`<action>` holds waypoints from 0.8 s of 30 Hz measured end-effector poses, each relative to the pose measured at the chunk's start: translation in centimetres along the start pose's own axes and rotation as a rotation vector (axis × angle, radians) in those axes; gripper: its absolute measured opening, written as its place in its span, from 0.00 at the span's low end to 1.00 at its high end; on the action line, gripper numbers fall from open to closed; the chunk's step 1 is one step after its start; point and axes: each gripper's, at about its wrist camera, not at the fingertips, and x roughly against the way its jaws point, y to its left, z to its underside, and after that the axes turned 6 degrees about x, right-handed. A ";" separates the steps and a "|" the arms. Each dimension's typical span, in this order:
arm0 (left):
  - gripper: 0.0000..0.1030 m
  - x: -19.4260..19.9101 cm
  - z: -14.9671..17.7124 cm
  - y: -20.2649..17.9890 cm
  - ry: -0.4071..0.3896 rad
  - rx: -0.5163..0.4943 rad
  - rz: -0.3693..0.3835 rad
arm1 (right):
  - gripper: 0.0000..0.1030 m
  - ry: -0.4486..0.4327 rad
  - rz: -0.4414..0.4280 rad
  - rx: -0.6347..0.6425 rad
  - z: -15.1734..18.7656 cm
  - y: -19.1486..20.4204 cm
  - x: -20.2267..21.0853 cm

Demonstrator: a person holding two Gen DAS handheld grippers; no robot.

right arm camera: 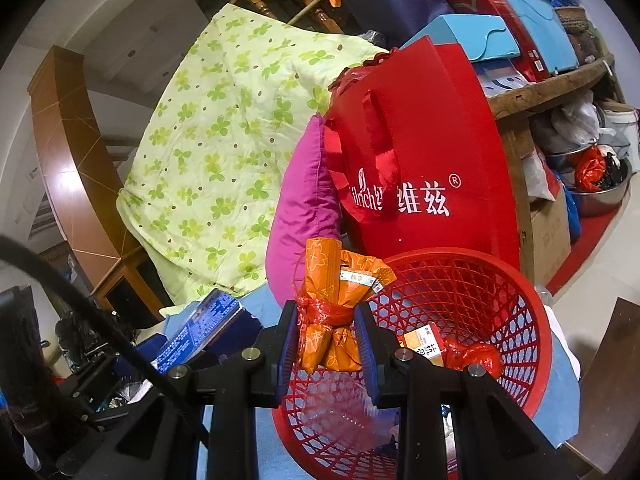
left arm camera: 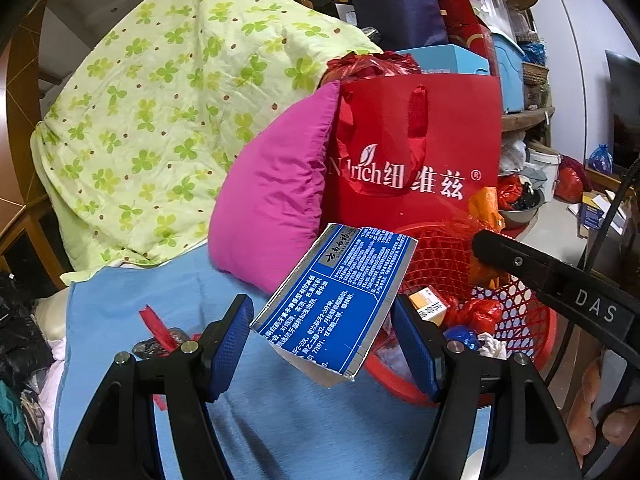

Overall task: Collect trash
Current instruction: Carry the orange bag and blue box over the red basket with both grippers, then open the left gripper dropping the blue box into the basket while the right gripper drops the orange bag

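**Two pieces of trash held at the rim of a red basket**

Nearest the left wrist camera, the left gripper [left arm camera: 324, 340] holds a flattened blue and silver carton [left arm camera: 334, 304] between its blue ribbed pads [left arm camera: 230, 344], jaws partly open around it. The carton tilts up to the right; it is covered in white Chinese print too small to read reliably, with a dark label strip near its top edge. Its lower corner is torn, showing a plain inside. It hangs just beside the left rim of the red mesh basket [left arm camera: 520, 308].

In the right wrist view, the right gripper [right arm camera: 330, 344] is clamped tight on an orange wrapper bundle [right arm camera: 332, 304] with a pale flower pattern, cinched at the middle by a twist of red plastic. A small white strip with tiny print sticks out near its top. The bundle sits over the near rim of the basket [right arm camera: 500, 280].

Inside the basket lie a small orange and white box [right arm camera: 424, 346] with Chinese characters and a crumpled red plastic wad [right arm camera: 476, 356].

Behind the basket stands a red bag [right arm camera: 420, 160] printed with white lettering ending in "rich", Chinese characters and an ® mark. Beside it lean a magenta pillow [left arm camera: 276, 196] and a clover-print quilt [left arm camera: 160, 100], all above a blue cloth [left arm camera: 280, 420].
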 end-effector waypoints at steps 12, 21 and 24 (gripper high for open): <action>0.70 -0.8 -0.3 -1.3 0.016 0.004 0.075 | 0.30 0.006 0.007 -0.050 -0.2 -1.5 0.1; 0.70 -1.9 -0.1 -2.3 0.041 0.010 0.121 | 0.32 0.031 0.009 -0.131 -0.2 -3.6 -0.1; 0.70 -2.3 0.1 -2.6 0.053 0.013 0.133 | 0.32 0.044 0.013 -0.155 -0.2 -4.3 -0.3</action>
